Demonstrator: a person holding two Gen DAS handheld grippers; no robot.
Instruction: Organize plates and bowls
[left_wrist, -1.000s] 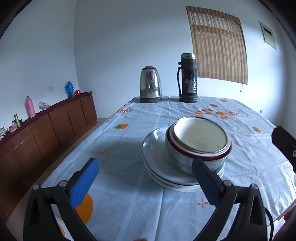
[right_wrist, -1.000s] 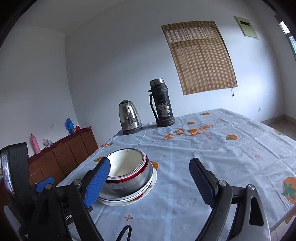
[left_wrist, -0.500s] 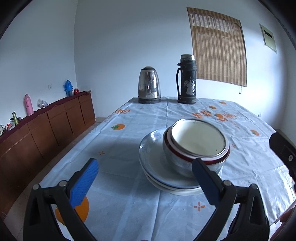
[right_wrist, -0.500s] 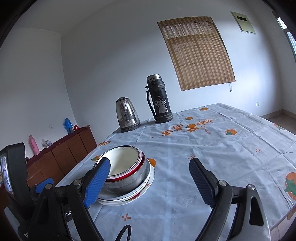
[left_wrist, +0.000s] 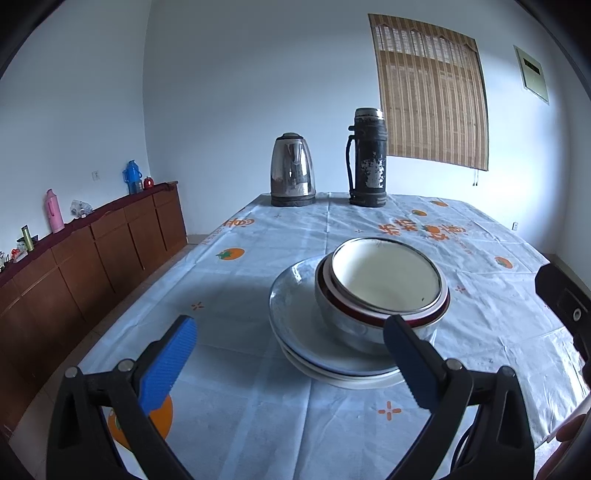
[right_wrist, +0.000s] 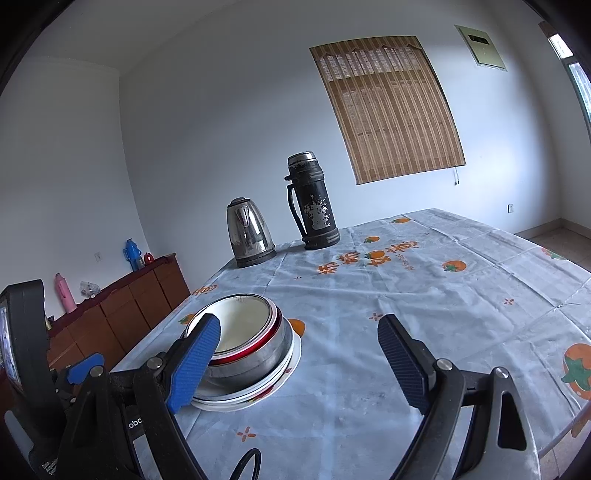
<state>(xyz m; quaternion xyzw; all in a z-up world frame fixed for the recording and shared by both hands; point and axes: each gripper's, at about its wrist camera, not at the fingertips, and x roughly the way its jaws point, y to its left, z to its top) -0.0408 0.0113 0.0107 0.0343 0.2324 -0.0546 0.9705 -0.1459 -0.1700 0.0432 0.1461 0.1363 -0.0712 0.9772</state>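
Nested bowls (left_wrist: 384, 291), metal outside with a red-rimmed white one inside, sit on stacked white plates (left_wrist: 295, 314) on the table. The same bowls (right_wrist: 243, 332) and plates (right_wrist: 284, 373) show in the right wrist view. My left gripper (left_wrist: 288, 360) is open and empty, held above the table in front of the stack. My right gripper (right_wrist: 299, 358) is open and empty, to the right of the stack; its left finger overlaps the bowls in view. The left gripper's body (right_wrist: 81, 373) shows at the left edge.
A steel kettle (left_wrist: 292, 170) and a dark thermos (left_wrist: 367, 157) stand at the table's far end. The table has a light cloth with orange prints (left_wrist: 258, 229). A brown sideboard (left_wrist: 92, 251) with bottles runs along the left wall.
Both grippers have drawn back and risen a little from the stack; the bowls and plates look slightly farther. Both stay open. The stack has not moved.
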